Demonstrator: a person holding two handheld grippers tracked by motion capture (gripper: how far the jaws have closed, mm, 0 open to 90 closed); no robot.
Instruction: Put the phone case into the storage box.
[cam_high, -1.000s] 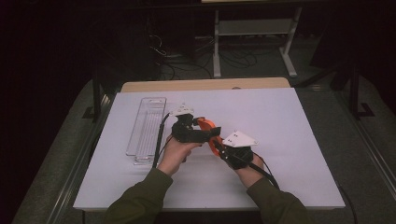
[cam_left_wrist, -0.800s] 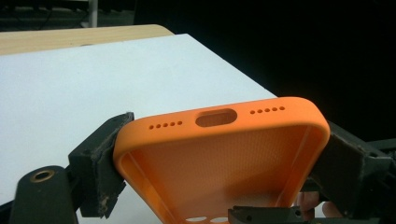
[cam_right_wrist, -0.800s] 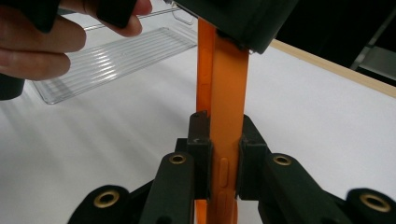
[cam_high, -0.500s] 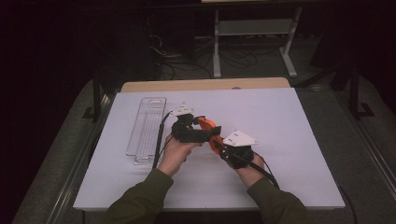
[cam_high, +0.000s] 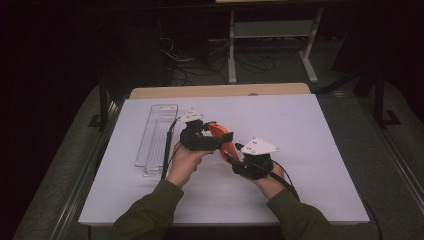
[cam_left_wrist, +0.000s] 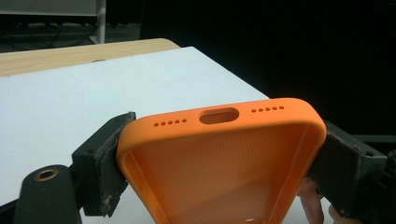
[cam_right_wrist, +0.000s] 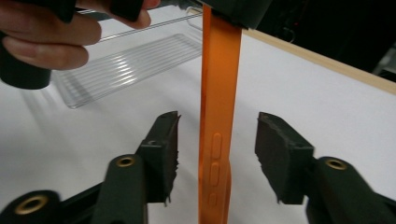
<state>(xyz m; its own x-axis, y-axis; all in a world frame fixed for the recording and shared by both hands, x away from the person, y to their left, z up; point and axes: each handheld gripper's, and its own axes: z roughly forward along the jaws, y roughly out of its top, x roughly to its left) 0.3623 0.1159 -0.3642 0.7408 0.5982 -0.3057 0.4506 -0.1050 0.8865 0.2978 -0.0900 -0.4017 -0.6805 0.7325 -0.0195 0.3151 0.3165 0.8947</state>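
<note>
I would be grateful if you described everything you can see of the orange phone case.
The orange phone case is empty and looks like soft matte silicone, with a fine-textured inner lining. Its end edge has an oval port opening flanked by two rows of small holes; one side edge carries three raised buttons. It is held above the white table, clamped across its width by the left gripper. The right gripper straddles its side edge; those jaws have just been opening, and the pads stand clear of it.
</note>
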